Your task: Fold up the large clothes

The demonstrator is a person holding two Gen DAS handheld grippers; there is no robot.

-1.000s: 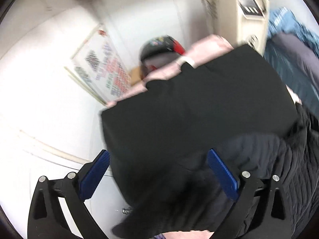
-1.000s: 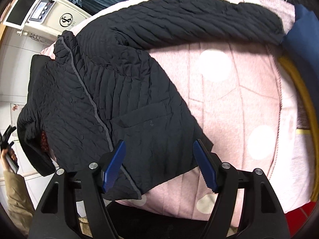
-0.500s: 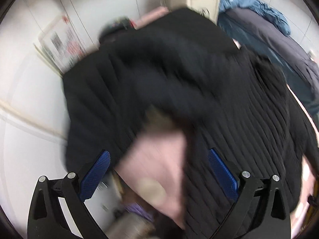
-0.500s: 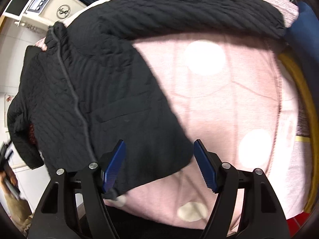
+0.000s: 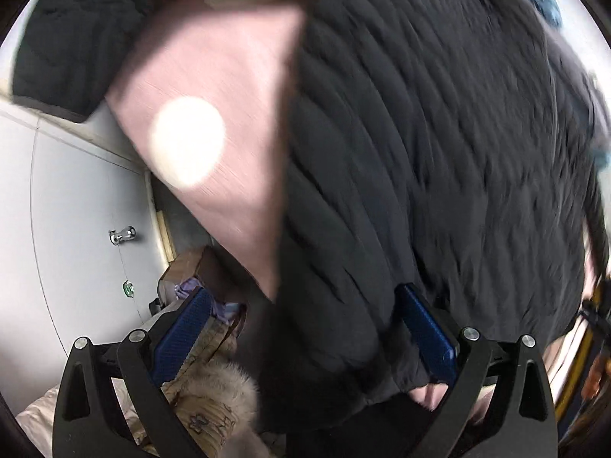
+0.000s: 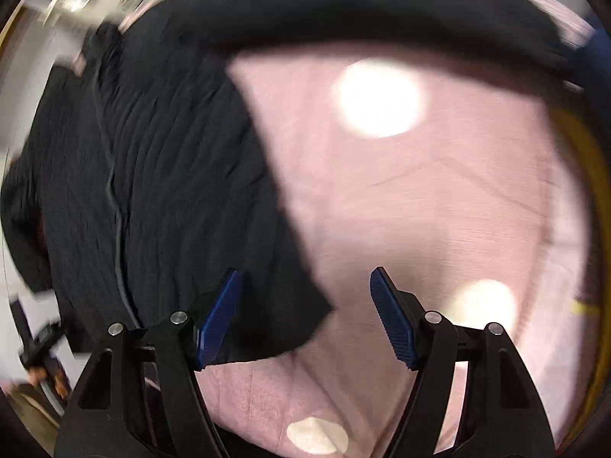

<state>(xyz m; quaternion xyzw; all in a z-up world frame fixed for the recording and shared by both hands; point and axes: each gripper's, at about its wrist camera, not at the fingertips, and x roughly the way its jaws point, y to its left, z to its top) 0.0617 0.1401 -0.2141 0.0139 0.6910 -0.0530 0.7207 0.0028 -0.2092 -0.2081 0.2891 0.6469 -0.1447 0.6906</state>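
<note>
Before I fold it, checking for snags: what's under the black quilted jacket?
A pink blanket with white dots lies beneath the black quilted jacket; anything between them is covered.

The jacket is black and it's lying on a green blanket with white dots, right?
Not quite. The jacket is black, but the blanket under it is pink with white dots, not green. The right wrist view shows it plainly.

We see both grippers spread wide, nothing between the pads. Left gripper (image 5: 303, 328): blue pads well apart, frame low in view. Right gripper (image 6: 305, 316): same stance, pads apart. Both views motion-blurred.
</note>
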